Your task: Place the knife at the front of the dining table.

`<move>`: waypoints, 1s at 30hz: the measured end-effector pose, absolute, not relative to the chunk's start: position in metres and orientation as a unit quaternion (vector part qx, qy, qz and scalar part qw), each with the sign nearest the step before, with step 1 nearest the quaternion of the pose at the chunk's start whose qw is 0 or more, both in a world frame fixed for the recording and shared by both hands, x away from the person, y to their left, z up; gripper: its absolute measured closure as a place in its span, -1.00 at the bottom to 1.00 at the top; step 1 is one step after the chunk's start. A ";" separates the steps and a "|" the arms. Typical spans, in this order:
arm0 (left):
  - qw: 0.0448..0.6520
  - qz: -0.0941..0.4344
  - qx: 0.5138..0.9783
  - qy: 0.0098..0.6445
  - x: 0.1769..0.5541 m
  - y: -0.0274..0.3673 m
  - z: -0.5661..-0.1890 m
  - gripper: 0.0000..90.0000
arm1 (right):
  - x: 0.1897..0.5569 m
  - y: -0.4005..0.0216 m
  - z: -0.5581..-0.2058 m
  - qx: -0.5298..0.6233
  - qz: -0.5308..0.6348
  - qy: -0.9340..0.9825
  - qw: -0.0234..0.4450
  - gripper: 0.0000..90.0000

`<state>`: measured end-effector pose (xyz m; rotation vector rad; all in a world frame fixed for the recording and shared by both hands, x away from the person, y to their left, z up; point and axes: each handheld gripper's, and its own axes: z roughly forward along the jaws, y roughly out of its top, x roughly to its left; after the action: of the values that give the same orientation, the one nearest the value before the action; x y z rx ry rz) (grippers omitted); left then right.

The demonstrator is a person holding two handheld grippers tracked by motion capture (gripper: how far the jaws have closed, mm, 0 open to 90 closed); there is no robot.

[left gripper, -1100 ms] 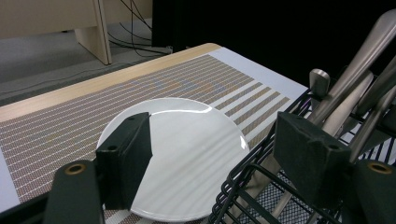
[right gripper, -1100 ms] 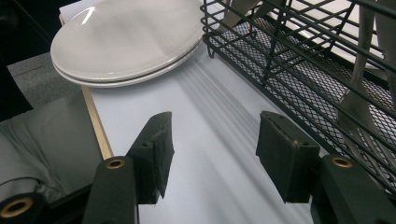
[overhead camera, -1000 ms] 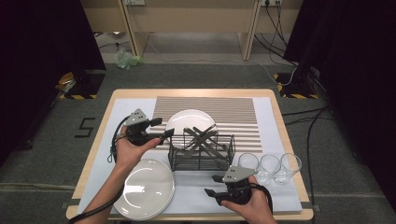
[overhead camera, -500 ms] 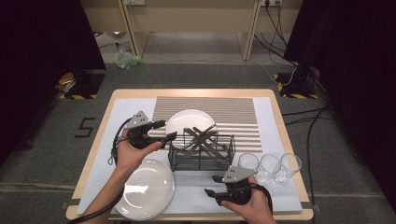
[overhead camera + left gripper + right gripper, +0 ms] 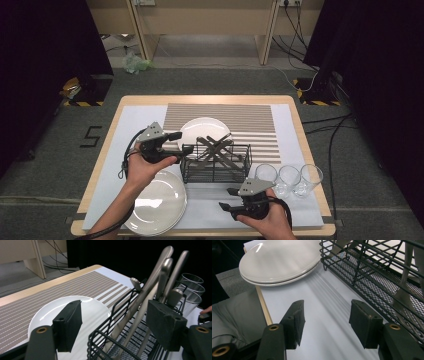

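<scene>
A black wire basket stands mid-table with several metal utensils leaning in it. My left gripper is at the basket's left end and open. In the left gripper view one jaw hangs over a white plate and the other sits inside the basket, next to the utensil handles. The handles and the basket's rim lie between the jaws, unpressed. My right gripper rests near the front edge, open and empty over the white mat, pointing along the basket.
A single white plate lies on the striped mat behind the basket. A stack of plates sits at the front left corner. Three clear glasses stand in a row right of the basket.
My left gripper has crept slightly toward the basket. The right hand has stayed put.
</scene>
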<state>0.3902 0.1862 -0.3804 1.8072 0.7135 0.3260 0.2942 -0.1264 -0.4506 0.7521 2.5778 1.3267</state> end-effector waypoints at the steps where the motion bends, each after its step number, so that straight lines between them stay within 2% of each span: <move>1: 0.553 0.137 0.766 0.299 0.390 0.185 -0.380 -0.35 | 0.294 -0.126 -0.451 0.252 0.442 0.858 0.072 0.01; 5: 0.556 0.137 0.773 0.273 0.390 0.179 -0.380 -0.32 | 0.295 -0.127 -0.451 0.249 0.443 0.858 0.074 0.01; 9: 0.552 0.125 0.775 0.280 0.386 0.174 -0.379 -0.26 | 0.295 -0.127 -0.451 0.251 0.442 0.858 0.074 0.01; 30: 0.541 0.096 0.802 0.234 0.379 0.150 -0.382 0.08 | 0.293 -0.125 -0.450 0.249 0.439 0.860 0.074 0.02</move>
<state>0.3790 0.1500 -0.3824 1.9068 0.5568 0.2278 0.2932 -0.1253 -0.4505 0.7473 2.5822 1.3180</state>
